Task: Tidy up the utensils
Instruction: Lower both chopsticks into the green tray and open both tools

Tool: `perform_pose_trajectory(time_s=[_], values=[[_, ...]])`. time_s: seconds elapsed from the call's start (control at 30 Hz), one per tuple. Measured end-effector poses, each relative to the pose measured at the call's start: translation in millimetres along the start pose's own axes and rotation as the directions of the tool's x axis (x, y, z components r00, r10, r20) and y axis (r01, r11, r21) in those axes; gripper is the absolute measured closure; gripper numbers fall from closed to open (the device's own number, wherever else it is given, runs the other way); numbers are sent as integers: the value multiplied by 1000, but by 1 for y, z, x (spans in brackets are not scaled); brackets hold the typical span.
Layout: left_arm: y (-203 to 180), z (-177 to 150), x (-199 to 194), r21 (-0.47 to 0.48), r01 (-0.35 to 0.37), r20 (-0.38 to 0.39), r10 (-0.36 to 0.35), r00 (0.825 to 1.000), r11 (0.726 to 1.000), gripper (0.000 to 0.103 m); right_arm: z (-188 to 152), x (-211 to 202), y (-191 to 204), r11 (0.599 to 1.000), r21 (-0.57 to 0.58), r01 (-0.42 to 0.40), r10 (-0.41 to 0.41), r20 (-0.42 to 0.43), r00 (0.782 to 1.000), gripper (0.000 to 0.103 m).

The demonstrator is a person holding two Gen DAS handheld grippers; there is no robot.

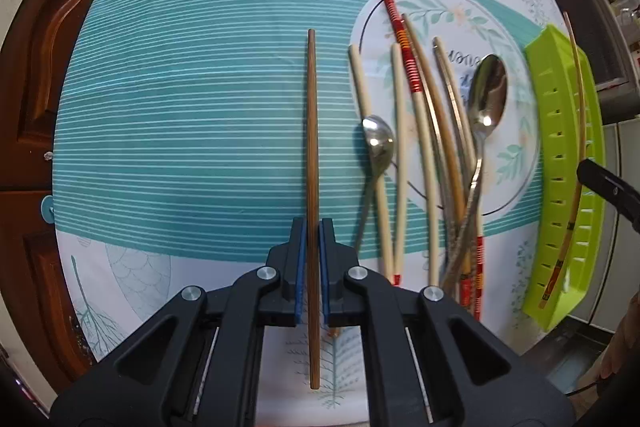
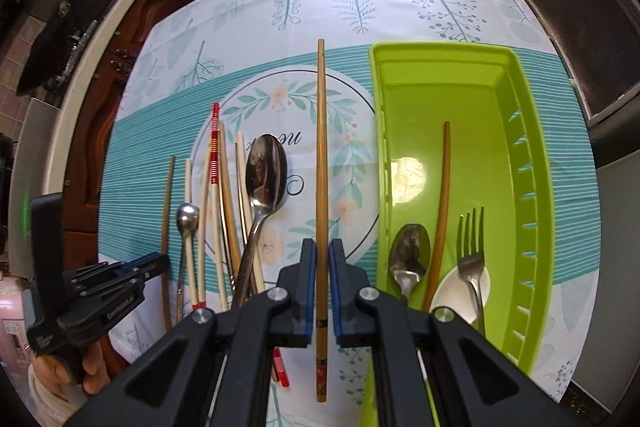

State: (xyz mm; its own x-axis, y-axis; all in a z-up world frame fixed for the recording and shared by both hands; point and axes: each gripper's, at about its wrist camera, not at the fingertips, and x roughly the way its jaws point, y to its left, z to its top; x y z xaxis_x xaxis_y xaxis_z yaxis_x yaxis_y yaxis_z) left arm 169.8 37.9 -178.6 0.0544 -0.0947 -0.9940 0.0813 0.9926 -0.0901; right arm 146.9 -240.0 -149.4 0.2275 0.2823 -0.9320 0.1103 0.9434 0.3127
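Note:
My left gripper (image 1: 313,239) points down at the table and is shut on a dark brown chopstick (image 1: 312,131). To its right lies a loose pile: cream and red-banded chopsticks (image 1: 404,39), a small spoon (image 1: 378,139) and a large spoon (image 1: 488,87). My right gripper (image 2: 322,259) is shut on a light bamboo chopstick (image 2: 321,147), held above the table just left of the green tray (image 2: 532,163). In the tray lie a spoon (image 2: 410,255), a brown chopstick (image 2: 442,207), a fork (image 2: 472,251) and a white spoon (image 2: 460,291).
The striped teal and white tablecloth (image 1: 180,127) covers the table. The green tray (image 1: 556,75) stands at its right edge. Dark wooden cabinets (image 1: 52,47) line the far side. A hand (image 2: 60,379) grips the left tool at the lower left of the right wrist view.

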Motion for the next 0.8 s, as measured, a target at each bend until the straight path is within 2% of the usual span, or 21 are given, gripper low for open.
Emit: perform_pose_trajectory(time_s=[0.13, 0.23, 0.37, 0.5, 0.63, 0.8], values=[[-5, -4, -23, -5, 51, 22, -51, 998, 999, 99, -5, -23, -11, 999, -7, -36, 36, 13, 999, 97], [-20, -5, -44, -7, 116, 42, -116, 992, 993, 99, -8, -37, -21, 1000, -15, -26, 26, 39, 999, 97], [-65, -10, -68, 27, 199, 73, -201, 977, 980, 99, -15, -53, -45, 998, -29, 48, -46, 60, 997, 97], [-122, -8, -86, 81, 262, 107, -270, 957, 962, 99, -23, -48, -73, 989, -34, 144, -143, 35, 989, 97], [-171, -3, -89, 108, 283, 114, -295, 949, 953, 99, -29, -34, -92, 982, -39, 184, -184, -1, 983, 97], [-214, 2, -74, 116, 283, 83, -293, 952, 952, 99, -29, -21, -90, 971, -83, 224, -225, 1, 974, 97]])
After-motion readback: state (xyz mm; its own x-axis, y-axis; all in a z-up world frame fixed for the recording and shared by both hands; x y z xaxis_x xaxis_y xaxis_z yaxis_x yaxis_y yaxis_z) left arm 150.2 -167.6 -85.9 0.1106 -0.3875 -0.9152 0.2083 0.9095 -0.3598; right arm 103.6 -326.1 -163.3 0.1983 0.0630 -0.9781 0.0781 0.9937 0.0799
